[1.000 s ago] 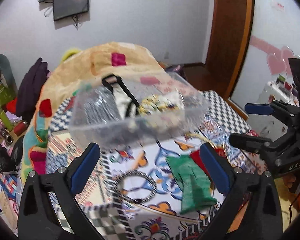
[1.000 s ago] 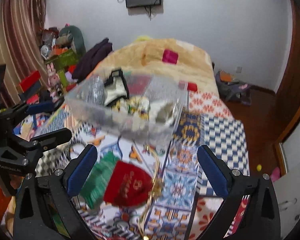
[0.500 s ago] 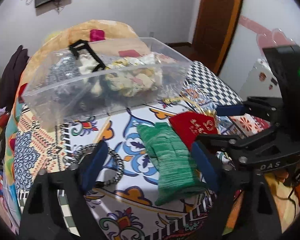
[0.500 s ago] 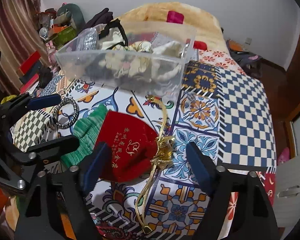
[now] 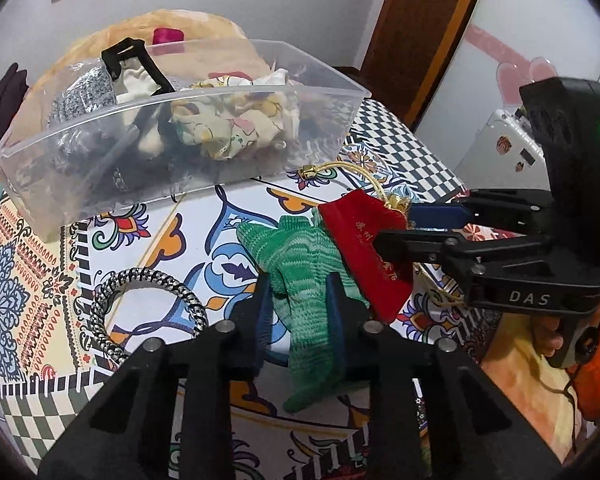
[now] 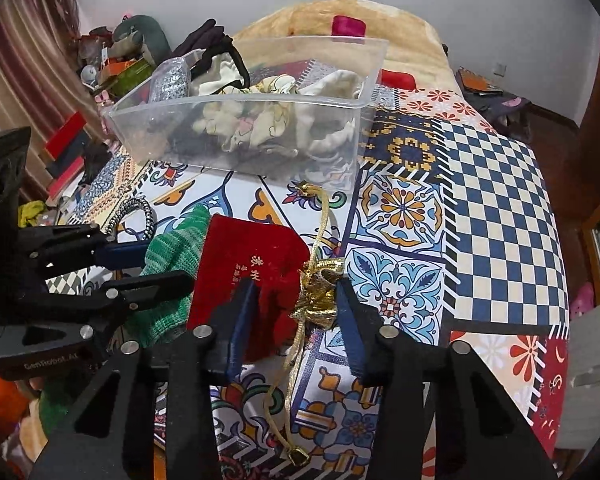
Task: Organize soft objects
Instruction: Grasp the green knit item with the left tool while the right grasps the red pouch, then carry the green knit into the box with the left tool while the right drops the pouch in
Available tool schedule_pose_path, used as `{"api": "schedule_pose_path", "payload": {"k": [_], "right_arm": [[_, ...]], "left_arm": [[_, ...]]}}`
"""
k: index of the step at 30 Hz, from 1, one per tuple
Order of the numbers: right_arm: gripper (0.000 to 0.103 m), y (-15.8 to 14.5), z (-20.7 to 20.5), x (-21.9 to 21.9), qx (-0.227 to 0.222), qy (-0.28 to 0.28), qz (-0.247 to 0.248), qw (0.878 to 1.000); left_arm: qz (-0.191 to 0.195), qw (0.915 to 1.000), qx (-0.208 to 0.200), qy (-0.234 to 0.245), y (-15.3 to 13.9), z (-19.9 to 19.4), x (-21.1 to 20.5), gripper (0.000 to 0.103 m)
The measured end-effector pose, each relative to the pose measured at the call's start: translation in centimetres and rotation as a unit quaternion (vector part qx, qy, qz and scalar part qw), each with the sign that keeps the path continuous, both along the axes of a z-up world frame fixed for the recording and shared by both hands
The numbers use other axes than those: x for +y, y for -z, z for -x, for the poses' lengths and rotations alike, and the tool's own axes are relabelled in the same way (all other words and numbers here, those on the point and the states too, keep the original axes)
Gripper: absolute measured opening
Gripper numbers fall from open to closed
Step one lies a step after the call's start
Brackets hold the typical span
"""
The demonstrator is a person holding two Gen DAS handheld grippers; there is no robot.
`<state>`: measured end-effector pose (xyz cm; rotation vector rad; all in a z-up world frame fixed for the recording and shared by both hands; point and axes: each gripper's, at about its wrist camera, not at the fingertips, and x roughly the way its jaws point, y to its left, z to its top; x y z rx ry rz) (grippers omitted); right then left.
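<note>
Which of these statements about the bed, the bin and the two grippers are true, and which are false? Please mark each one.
1. The left gripper has its fingers on either side of the green sock. True.
2. The red pouch lies inside the clear bin. False: it lies on the patterned cloth, in front of the bin.
3. The bin is empty. False: it holds crumpled fabrics.
4. A braided ring lies on the cloth, left of the sock. True.
5. The pouch has a gold cord. True.
</note>
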<state>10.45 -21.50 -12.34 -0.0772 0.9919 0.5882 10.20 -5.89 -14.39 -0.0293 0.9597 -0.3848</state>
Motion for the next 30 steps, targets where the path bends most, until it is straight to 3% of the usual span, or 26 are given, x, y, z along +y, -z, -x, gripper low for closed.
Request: {"api": "schedule_pose_path", "payload": {"k": [8, 18, 30], "right_arm": [[0.019, -0.9, 0.4, -0.2, -0.030, 0.008, 0.008, 0.999], [0.019, -4.0, 1.2, -0.7, -0.081, 0.016, -0.003, 0.997], [0.019, -9.1, 0.5, -0.9, -0.150, 0.041, -0.039, 0.987]], "left_arm": [[-0.008, 0.9989, -0.044, -0.009, -2.3, 1.7, 1.4, 0.016], [-0.002, 0.9933, -0.110, -0.035, -6.9, 3.0, 3.7, 0.016], [0.012, 0.9762, -0.197, -0.091, -13.1, 1.1, 5.8, 0.016]]}}
